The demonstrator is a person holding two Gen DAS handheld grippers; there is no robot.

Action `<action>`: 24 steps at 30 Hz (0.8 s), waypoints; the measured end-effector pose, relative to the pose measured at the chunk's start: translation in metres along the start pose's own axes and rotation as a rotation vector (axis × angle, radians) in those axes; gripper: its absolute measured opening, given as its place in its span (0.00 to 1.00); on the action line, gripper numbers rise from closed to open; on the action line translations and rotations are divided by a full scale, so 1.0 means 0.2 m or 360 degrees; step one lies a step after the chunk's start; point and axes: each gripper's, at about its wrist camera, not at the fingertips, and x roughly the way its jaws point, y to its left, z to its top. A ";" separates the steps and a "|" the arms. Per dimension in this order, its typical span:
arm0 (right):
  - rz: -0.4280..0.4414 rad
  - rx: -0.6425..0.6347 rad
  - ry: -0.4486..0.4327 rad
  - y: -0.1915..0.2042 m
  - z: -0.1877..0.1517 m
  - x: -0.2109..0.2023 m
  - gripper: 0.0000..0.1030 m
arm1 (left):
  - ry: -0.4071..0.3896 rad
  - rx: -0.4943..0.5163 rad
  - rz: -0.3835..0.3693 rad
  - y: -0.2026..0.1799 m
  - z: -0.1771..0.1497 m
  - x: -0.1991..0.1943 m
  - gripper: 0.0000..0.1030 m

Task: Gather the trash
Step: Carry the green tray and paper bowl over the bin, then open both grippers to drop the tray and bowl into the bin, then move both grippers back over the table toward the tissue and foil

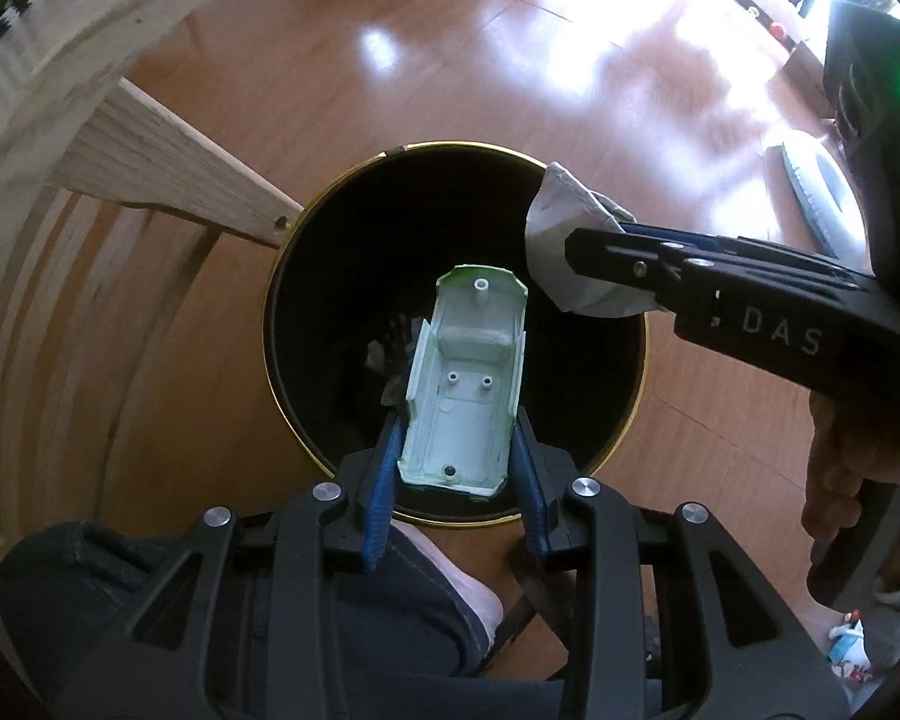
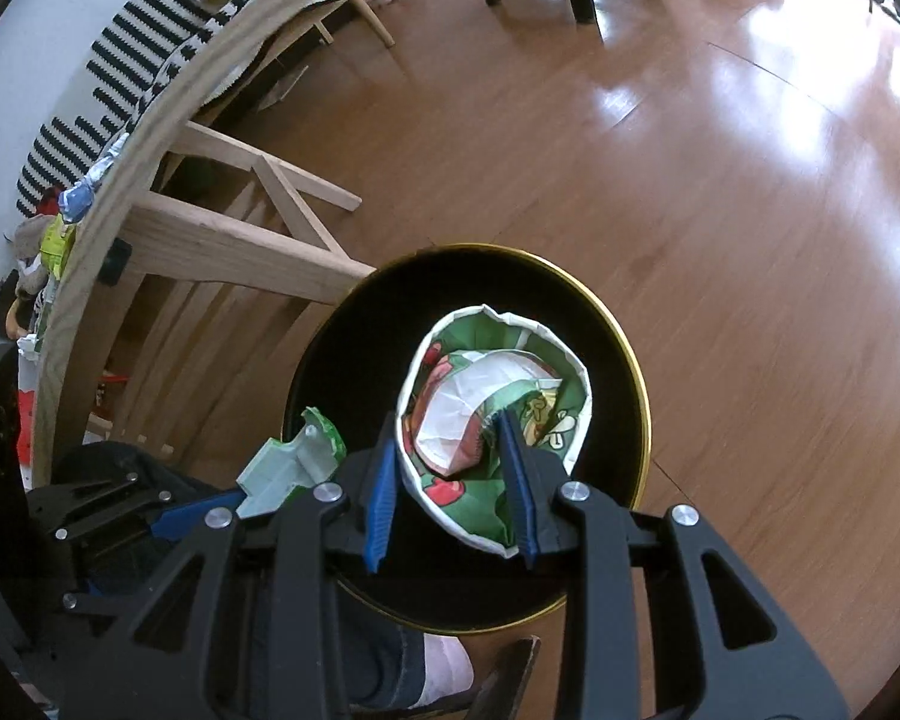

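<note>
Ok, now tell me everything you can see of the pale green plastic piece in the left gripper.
The pale green plastic piece is a hollow moulded shell, like a broken toy's body, its open inside facing the left camera. It shows screw posts, small round holes, a raised inner block and darker green along the rim. The left gripper clamps its lower end between blue fingers. It points away from the camera, directly over the black bin with scraps at the bottom.

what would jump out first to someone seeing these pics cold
A round black bin with a gold rim stands on the shiny wooden floor beside a pale wooden table leg. Over its mouth, the left gripper holds a pale green moulded plastic shell, and the right gripper holds a crumpled green printed paper wrapper.
</note>
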 end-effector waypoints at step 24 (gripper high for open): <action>-0.0155 -0.0100 -0.0537 0.19 0.18 -0.52 0.94 | -0.0531 -0.0104 -0.0008 0.06 -0.12 -0.55 0.94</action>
